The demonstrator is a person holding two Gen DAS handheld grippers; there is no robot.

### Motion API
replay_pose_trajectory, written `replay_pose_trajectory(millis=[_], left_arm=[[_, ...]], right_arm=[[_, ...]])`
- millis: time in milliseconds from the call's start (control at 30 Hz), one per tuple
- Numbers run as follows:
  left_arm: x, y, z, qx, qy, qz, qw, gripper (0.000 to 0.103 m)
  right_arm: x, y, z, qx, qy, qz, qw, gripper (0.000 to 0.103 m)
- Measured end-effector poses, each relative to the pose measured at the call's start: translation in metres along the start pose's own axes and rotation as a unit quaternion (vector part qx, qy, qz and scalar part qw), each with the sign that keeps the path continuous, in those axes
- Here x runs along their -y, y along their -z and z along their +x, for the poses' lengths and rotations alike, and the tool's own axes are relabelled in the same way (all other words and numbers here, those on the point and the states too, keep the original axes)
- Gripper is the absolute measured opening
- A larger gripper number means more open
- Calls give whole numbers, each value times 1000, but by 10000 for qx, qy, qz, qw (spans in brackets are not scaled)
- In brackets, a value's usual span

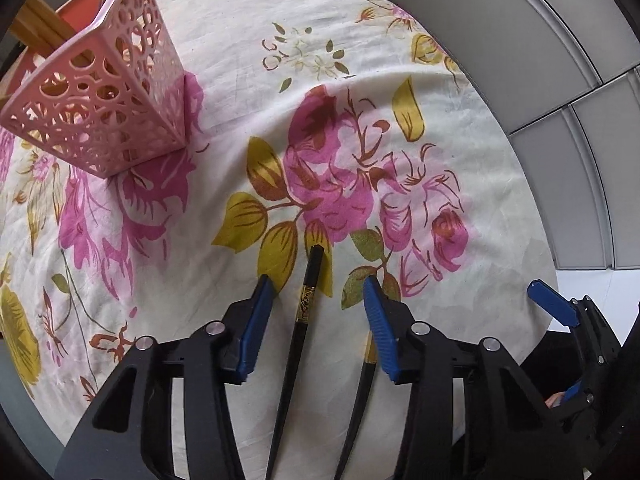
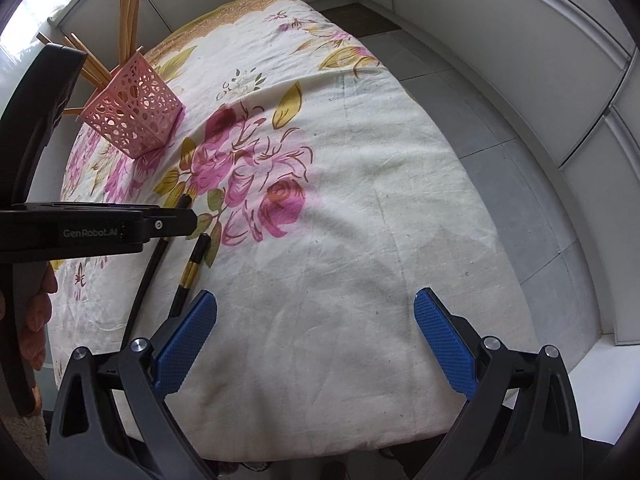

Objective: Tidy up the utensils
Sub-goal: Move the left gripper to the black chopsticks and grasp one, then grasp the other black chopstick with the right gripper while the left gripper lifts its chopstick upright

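Two black chopsticks lie on the desk (image 1: pixel 460 152), which is covered by a floral cloth (image 1: pixel 248 80), near its close edge. The pink openwork holder (image 1: pixel 108 96) stands upright well apart at the far left, wooden chopsticks (image 2: pixel 130 12) already fanned out of its top. That looks like the goal spot, so the black pair probably goes there next.

Left tongs (image 1: pixel 316 312) point down over the cloth, straddling one black chopstick (image 1: pixel 305 312). Blue pads sit either side of its gold-banded part with daylight on both sides: partly closed, not yet pressing, nothing gripped. Straddling near the thick end makes sense, since that end is wider and easier to pinch than the tapered tip, which runs back under the tool. The second black chopstick (image 1: pixel 360 408) lies just beside it, mostly hidden behind the right-hand finger (image 1: pixel 380 336), outside the gap. It appears only one stick will be taken this pass. Risk: the outer finger could nudge the second stick as the gap narrows.

Right tongs (image 2: pixel 316 336) hang above bare cloth near the desk's front edge, tilted downward, pads wide apart, empty. They are clear of both sticks, so the right side seems to be waiting, not helping. In the right view the left tool's black body crosses over the chopsticks, and a hand (image 2: pixel 38 320) holds its handle at the left edge.

Step judged: about to pinch the first black stick. Task early for the black pair.
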State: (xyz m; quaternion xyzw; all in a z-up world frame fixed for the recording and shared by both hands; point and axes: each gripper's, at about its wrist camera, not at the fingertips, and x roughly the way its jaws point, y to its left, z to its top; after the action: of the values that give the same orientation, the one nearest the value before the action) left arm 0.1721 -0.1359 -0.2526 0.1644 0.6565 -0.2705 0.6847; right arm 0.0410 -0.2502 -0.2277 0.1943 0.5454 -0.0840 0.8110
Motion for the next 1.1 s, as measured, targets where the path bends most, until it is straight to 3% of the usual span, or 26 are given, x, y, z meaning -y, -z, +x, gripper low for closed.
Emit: replay_pose_trajectory(millis=[167,300,533,900,1033,1100], left_arm=[[10,0,6,55,-457,352,9983,14],[7,2,7,123,-479,382,9980,7],[-8,14,-4,307,-402,316,9982,6],[-49,41,-57,913,-282,-147,9953,6],[-59,52,-68,968,-286,-248,9946,7],[-63,56,-73,1010,-297,-277,9941,7]], right_arm=[[-10,3,3,-103,-87,-74,9999,96],[-17,2,7,-176,-118,-108,9997,96],[-35,2,11,-185,-64,-240,9995,96],[-69,-15,28,-102,47,-84,9999,95],[-85,-19,38,-4,399,-194,9990,81],[-90,-20,39,165,670,-249,9973,57]])
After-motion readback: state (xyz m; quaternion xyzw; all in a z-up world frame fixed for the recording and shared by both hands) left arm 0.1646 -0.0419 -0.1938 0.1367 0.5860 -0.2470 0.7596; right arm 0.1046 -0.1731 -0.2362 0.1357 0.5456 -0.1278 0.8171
